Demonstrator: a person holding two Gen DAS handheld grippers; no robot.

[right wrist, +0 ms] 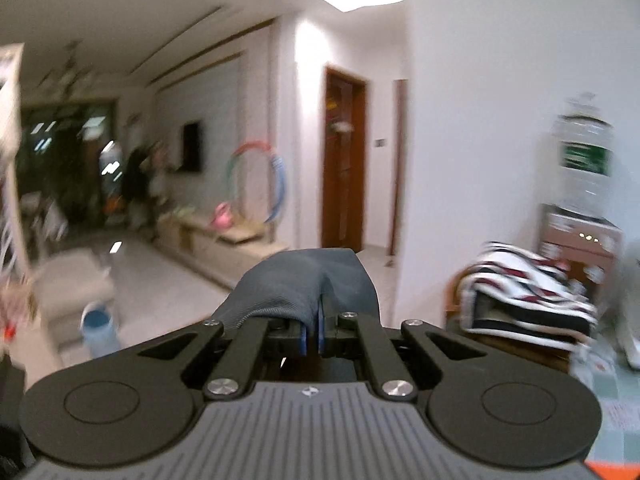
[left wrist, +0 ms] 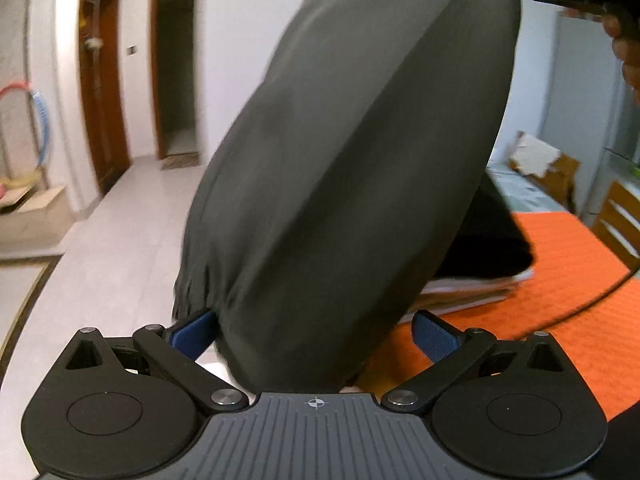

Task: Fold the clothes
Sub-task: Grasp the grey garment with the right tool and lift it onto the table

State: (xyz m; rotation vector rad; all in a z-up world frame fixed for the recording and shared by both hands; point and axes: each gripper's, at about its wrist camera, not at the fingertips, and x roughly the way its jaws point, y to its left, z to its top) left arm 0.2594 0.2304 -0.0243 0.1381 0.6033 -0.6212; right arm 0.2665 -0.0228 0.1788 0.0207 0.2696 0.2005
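Dark grey fabric garment (right wrist: 304, 280) is clamped between closed blue pads of right gripper (right wrist: 311, 330), held aloft. Left gripper (left wrist: 314, 334) stands open around hanging hem above orange tablecloth (left wrist: 568, 280). Green bottle label (right wrist: 586, 158) blurred, unreadable.

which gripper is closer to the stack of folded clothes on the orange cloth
Left. The left gripper, open around the hanging grey garment, has the stack of folded clothes just ahead. The right gripper, shut on that garment's edge, faces the room; no stack shows there.
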